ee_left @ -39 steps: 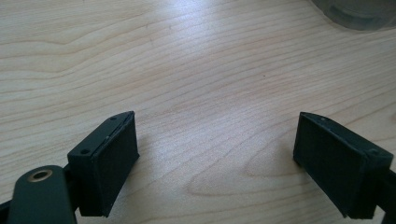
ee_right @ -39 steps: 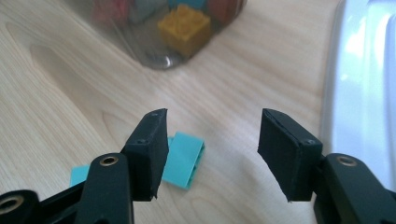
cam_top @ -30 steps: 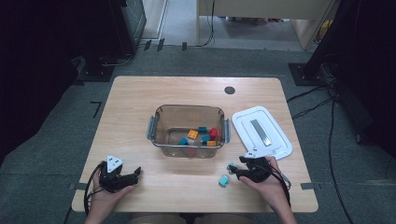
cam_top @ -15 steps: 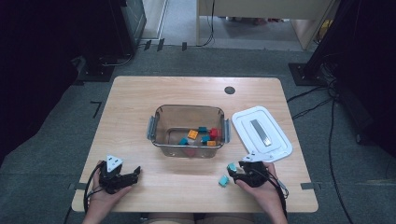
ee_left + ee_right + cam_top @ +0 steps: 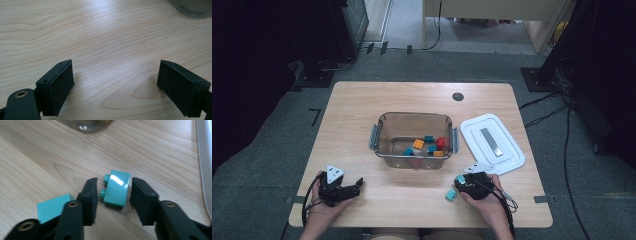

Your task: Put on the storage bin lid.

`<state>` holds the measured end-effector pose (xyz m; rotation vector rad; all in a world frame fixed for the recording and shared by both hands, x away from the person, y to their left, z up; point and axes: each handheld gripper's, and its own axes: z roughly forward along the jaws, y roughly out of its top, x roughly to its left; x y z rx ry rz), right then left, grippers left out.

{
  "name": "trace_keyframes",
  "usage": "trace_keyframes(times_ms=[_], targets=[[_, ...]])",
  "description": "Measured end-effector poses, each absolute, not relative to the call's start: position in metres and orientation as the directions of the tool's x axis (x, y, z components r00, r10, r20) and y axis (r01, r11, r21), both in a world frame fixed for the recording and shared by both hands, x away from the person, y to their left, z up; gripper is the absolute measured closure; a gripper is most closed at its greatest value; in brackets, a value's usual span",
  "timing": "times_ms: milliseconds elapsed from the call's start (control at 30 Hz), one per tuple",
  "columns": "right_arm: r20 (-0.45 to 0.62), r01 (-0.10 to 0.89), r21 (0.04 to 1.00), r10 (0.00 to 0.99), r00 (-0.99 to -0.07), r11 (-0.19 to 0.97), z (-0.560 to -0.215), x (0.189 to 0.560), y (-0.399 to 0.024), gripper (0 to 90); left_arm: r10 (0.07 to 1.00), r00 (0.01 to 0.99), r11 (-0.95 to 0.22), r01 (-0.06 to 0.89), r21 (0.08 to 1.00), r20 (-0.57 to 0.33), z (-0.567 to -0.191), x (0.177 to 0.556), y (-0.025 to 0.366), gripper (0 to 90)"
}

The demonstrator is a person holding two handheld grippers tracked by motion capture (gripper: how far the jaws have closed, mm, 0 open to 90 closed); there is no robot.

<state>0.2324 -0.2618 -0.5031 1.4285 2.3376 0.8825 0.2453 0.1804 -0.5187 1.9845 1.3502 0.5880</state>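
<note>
Two grippers are in my hands at the near edge of the table (image 5: 362, 100). Toward the near left corner, my left gripper (image 5: 116, 87) rests low over bare wood, its jaws wide apart with nothing between them. Farther in, at the middle of the table, sits a clear tub (image 5: 414, 141) with coloured blocks (image 5: 428, 146) lying in its right half. Right of the tub, toward the right edge, a white lid (image 5: 492, 142) lies flat. Near the near edge and right of the middle, my right gripper (image 5: 113, 195) straddles a teal block (image 5: 117, 188) that lies on its side on the wood, studs pointing at the left jaw. These jaws have just been closing, yet they stand a little off the block on both sides and do not press it. A second teal block (image 5: 53, 207) lies just beside the left jaw, on its outer side.
</note>
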Motion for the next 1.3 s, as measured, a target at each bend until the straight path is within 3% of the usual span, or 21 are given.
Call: trace_keyframes(times_ms=[100,500,933,1300], targets=[[0.100,0.709,0.624,0.866,-0.489,0.329,-0.503,0.233,-0.265,66.7,0.930,0.368,-0.253,0.634,0.731,0.002,-0.519,0.246,0.180,13.5],[0.109,0.697,0.647,0.867,-0.485,0.309,-0.484,0.236,-0.289,67.6,0.927,0.376,-0.258,0.632,0.731,0.001,-0.519,0.245,0.180,13.5],[0.097,0.635,0.703,0.841,-0.532,0.321,-0.407,0.242,-0.296,67.6,0.923,0.385,-0.262,0.629,0.732,0.000,-0.519,0.246,0.181,13.5],[0.078,0.549,0.755,0.781,-0.620,0.360,-0.354,0.274,-0.258,67.5,0.923,0.386,-0.263,0.629,0.732,0.000,-0.519,0.246,0.181,13.5]])
